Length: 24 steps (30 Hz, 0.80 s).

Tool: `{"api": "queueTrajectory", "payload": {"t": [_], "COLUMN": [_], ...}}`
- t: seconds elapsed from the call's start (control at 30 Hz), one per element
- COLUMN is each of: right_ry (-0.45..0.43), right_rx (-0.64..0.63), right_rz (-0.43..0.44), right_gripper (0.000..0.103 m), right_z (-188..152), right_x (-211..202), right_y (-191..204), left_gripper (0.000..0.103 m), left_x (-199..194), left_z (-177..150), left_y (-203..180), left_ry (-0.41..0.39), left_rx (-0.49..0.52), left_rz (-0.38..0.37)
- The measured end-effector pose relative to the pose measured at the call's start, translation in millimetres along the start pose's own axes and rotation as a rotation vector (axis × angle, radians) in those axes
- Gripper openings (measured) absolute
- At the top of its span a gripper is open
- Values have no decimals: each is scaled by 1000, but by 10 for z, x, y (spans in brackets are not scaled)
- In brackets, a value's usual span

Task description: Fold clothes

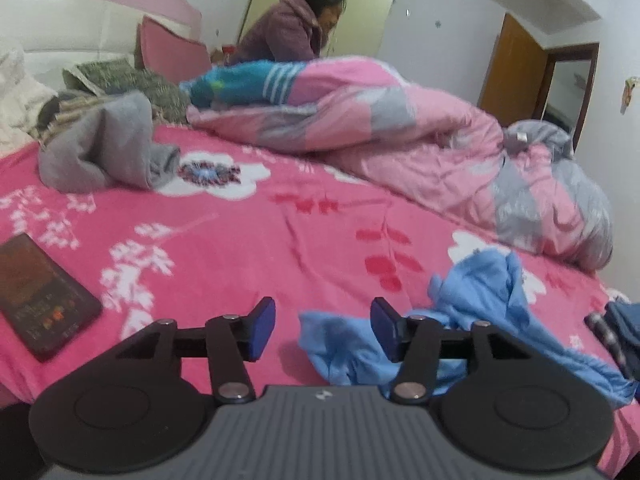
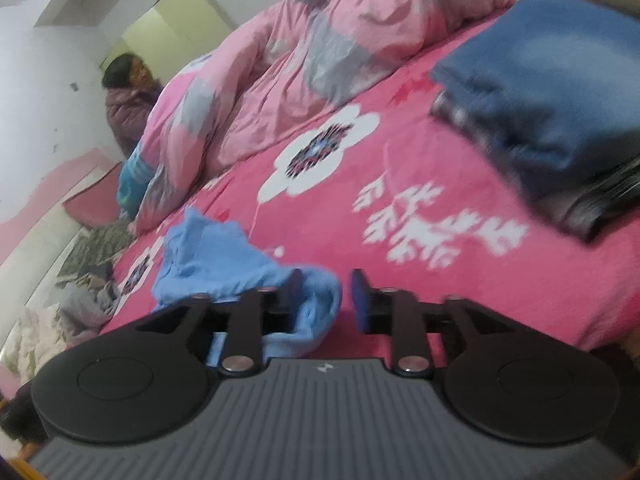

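your left gripper (image 1: 323, 322) has its jaws apart over the bedspread (image 1: 248, 240), nothing pinched between them; the crumpled light blue garment (image 1: 472, 312) lies on the spread just past the right-hand finger, spilling from 12 o'clock round to 3 o'clock of the claw. your right gripper (image 2: 326, 300) is parted too, narrower, and a fold of that light blue garment (image 2: 224, 256) sits right at the left-hand finger, whether it touches you can't tell, with the rest bunched out toward 10 o'clock. further out from the right claw, at 2 o'clock, a folded dark blue stack (image 2: 552, 92) rests on the spread. from the left claw, a dark tablet (image 1: 40, 296) lies at 9 o'clock, a grey garment (image 1: 104, 148) at 10 o'clock, the pink quilt (image 1: 420, 136) heaped at 1 o'clock, and a person in a purple jacket (image 1: 296, 28) beyond it at 12
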State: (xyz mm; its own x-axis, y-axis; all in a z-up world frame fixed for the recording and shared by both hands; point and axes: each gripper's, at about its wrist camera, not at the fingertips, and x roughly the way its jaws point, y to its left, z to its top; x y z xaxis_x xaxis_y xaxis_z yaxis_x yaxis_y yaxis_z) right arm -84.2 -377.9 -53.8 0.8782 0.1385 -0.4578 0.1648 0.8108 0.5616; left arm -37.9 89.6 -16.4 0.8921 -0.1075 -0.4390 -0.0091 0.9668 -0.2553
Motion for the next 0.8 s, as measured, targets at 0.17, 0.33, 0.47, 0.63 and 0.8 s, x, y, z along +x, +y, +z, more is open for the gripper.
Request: {"api": "queueTrajectory", "payload": {"t": [0.17,0.33,0.47,0.63,0.8], "right_ry": [-62,-28,32,60,132], "right_rx": [-58,-192,-316,-450,-443], "right_rz": [-19,92,220,233,183], "right_gripper": [41,52,60,63,63], "right_z": [128,222,211,268,401], "right_x": [-134,127,547,1145,1782], "right_y": [40,453,990,1533,1671], "left_gripper": [62,66,66,66,66], "left_x": [57,360,595,761,858], "left_z": [108,85,-52,-165,-197], "left_y": [-93,-383,-560,-576,-542], "left_ry": [-13,76,132,164,179], "left_rx": [24,110,169,184,187], "left_rz": [-46,-129,-152,-145,-141]}}
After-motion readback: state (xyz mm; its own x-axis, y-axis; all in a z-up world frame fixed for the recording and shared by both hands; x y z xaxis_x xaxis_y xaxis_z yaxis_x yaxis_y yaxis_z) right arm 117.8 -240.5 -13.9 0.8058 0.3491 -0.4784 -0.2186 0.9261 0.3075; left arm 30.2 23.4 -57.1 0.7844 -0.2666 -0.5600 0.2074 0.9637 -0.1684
